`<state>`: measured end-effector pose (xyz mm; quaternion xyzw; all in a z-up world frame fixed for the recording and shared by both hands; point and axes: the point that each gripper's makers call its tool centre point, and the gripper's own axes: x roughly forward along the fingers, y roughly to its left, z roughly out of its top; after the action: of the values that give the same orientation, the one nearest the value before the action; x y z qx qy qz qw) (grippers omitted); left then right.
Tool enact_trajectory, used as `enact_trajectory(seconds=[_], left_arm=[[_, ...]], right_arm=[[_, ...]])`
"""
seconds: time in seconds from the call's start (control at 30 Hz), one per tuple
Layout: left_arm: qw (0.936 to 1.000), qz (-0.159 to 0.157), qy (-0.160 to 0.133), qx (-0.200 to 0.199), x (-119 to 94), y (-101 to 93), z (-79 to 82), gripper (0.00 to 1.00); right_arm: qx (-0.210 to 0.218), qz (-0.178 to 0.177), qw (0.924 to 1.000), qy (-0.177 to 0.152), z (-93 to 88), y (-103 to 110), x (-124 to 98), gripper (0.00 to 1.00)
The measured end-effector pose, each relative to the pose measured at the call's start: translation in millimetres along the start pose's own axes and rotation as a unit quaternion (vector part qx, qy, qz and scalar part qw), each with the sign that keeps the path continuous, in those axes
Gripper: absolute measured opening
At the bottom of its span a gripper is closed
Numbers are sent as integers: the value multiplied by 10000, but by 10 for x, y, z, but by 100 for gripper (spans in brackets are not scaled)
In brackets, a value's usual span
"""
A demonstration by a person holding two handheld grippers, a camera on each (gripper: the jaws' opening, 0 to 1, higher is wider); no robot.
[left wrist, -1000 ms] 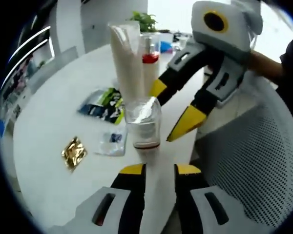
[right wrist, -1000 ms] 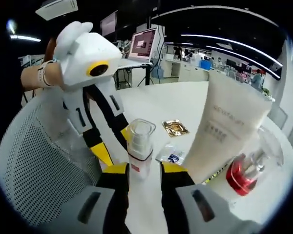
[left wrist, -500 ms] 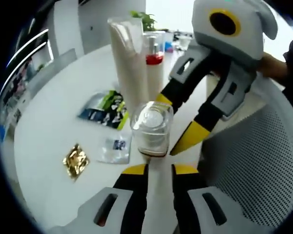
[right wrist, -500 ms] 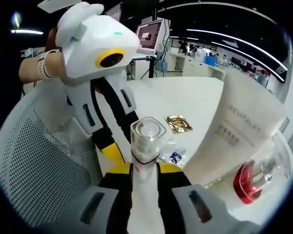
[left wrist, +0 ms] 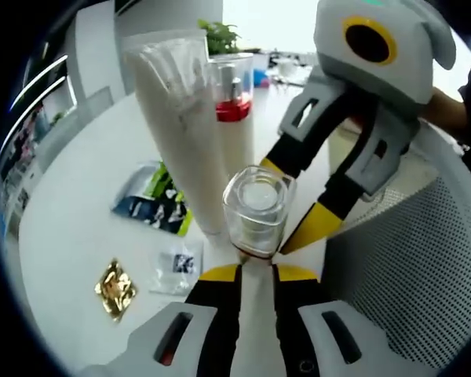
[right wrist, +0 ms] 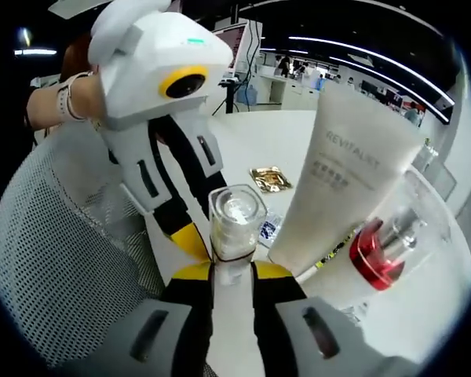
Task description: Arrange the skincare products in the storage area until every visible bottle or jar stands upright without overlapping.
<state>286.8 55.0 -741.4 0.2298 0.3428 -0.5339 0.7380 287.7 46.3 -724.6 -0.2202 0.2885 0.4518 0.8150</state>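
Legibly, the white tube (right wrist: pixel 341 184) reads "REVITALIFT" and stands cap-down on the white table (left wrist: pixel 78 204), with the red-collared pump bottle (right wrist: pixel 381 251) just beside it. Both tongs, left (left wrist: pixel 255 271) and right (right wrist: pixel 231 269), are narrowed onto the white bottle (left wrist: pixel 257 206), whose clear square cap sits upright between them near the table edge, beside the mesh chair (right wrist: pixel 55 259). Open tabletop lies past the gold sachet (left wrist: pixel 115 287), clear sachet (left wrist: pixel 178 262) and green-black packet (left wrist: pixel 153 200).

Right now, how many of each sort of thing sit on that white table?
Bottles: 2, a clear-capped bottle and a red-collared pump bottle
Tubes: 1, the white tube
Sachets: 3, gold sachet, clear sachet, dark packet
Total: 6
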Motion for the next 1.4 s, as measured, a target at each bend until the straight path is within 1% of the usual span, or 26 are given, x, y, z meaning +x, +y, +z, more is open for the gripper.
enact_trajectory(seconds=[0.27, 0.43, 0.53, 0.7, 0.97, 1.4], left_arm=[[9999, -69, -104, -3, 117, -43, 130, 10], [9998, -118, -141, 103, 186, -86, 203, 8], [9998, -138, -123, 4, 232, -91, 221, 6], [9997, -183, -169, 30, 288, -110, 276, 6], [9995, -230, -209, 7, 333, -129, 315, 3], [9993, -295, -229, -19, 368, -146, 348, 2]], right_arm=[[195, -191, 9996, 109, -124, -116, -104, 19], [273, -274, 9991, 177, -202, -166, -148, 19], [309, -320, 9988, 210, -243, -192, -173, 19], [363, -392, 9982, 268, -296, -244, -216, 19], [473, -467, 9971, 377, -378, -293, -235, 16], [668, -537, 9954, 421, -420, -354, -231, 13]])
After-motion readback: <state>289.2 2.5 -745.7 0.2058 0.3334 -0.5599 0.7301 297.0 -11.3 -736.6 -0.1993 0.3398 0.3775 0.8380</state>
